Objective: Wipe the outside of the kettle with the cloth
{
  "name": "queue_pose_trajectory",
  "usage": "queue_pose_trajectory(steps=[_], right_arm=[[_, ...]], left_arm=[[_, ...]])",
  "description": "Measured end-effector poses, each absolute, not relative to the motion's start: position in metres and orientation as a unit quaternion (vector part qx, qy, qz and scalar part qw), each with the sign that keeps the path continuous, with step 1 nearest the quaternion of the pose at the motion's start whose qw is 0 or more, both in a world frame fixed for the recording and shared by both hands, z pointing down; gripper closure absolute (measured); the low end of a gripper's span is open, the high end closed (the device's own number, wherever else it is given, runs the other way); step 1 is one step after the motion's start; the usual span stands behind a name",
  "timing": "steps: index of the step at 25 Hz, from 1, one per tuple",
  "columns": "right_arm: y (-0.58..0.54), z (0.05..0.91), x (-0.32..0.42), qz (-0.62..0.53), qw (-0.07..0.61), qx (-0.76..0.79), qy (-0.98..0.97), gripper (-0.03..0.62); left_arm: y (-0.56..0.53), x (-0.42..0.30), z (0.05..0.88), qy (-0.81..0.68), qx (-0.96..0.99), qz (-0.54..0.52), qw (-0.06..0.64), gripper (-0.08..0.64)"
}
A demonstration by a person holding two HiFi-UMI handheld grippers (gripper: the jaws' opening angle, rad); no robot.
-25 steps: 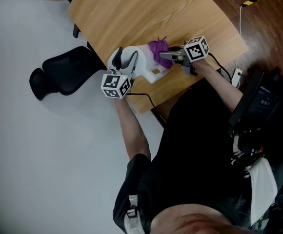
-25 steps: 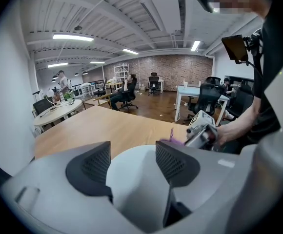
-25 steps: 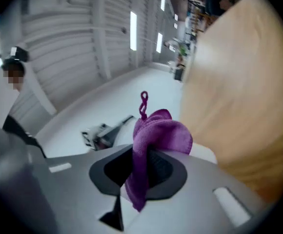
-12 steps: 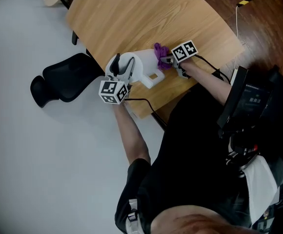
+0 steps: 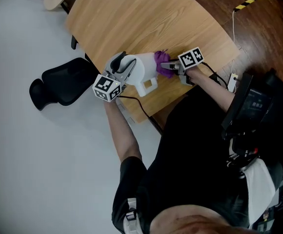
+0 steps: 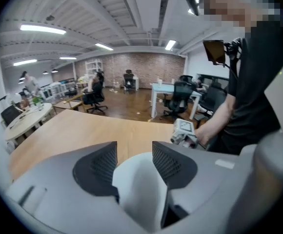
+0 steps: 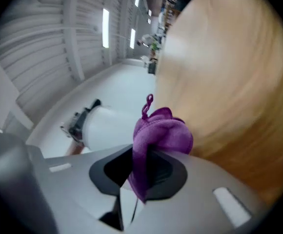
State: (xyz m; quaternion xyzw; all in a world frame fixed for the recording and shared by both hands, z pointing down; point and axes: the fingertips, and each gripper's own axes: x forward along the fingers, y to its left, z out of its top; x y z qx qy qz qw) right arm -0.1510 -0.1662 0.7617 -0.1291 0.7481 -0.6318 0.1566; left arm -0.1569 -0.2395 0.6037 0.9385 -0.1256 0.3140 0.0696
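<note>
Right now the white plastic kettle (image 5: 140, 72) is on the light wooden table (image 5: 146, 18), near the edge by the person. The left gripper (image 6: 134, 155) has just been closing its jaws. The kettle's white handle (image 6: 140, 194) is between them and touches both pads. The right gripper (image 7: 140, 172) is pinched tight on the soft purple cloth (image 7: 162, 133), and the cloth rests against the kettle's side. I think the kettle is hard, smooth and a bit slippery. It could slide when rubbed, so the handle looks like the best place to hold it. The cloth is floppy and bunches up.
</note>
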Motion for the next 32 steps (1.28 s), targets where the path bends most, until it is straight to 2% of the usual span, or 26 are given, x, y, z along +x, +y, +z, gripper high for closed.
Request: queue_pose_trajectory(steps=[2,4,6,9,11,15,18,21,24,26,28,29,32], right_arm=[[-0.174,0.677,-0.131,-0.552,0.26,-0.085,0.788,0.534],[-0.173,0.613,-0.13,-0.491,0.306,-0.039,0.815,0.534],[-0.172,0.601,-0.147,-0.47,0.294,-0.023,0.832,0.534],[-0.177,0.642,-0.157,-0.513,0.279,-0.025,0.811,0.535],[-0.18,0.699,-0.158,-0.565,0.232,-0.059,0.789,0.535],[-0.174,0.813,-0.173,-0.662,0.081,-0.125,0.735,0.535],[-0.169,0.82,-0.184,-0.662,0.02,-0.123,0.739,0.537],[-0.152,0.821,-0.191,-0.667,0.008,-0.102,0.738,0.535],[-0.149,0.799,-0.174,-0.655,0.043,-0.104,0.747,0.534],[-0.16,0.733,-0.152,-0.591,0.122,-0.086,0.793,0.534],[-0.168,0.646,-0.134,-0.501,0.221,-0.03,0.836,0.534],[-0.169,0.613,-0.131,-0.462,0.248,-0.004,0.851,0.534],[-0.166,0.596,-0.144,-0.417,0.242,0.035,0.875,0.534]], left_arm=[[-0.253,-0.17,0.597,-0.22,0.924,0.298,0.095,0.433],[-0.256,-0.192,0.609,-0.296,0.899,0.296,0.13,0.427],[-0.252,-0.204,0.624,-0.334,0.882,0.293,0.155,0.422],[-0.252,-0.204,0.624,-0.35,0.877,0.29,0.155,0.411],[-0.249,-0.197,0.622,-0.341,0.88,0.294,0.15,0.411],[-0.245,-0.197,0.625,-0.31,0.891,0.299,0.144,0.413],[-0.244,-0.19,0.623,-0.226,0.917,0.308,0.117,0.42],[-0.236,-0.176,0.62,-0.117,0.931,0.327,0.113,0.411],[-0.243,-0.165,0.615,-0.119,0.926,0.339,0.12,0.402],[-0.249,-0.168,0.61,-0.18,0.916,0.34,0.115,0.432],[-0.247,-0.174,0.609,-0.236,0.904,0.336,0.117,0.43],[-0.245,-0.176,0.61,-0.256,0.9,0.331,0.12,0.43],[-0.238,-0.176,0.615,-0.283,0.897,0.318,0.12,0.445]])
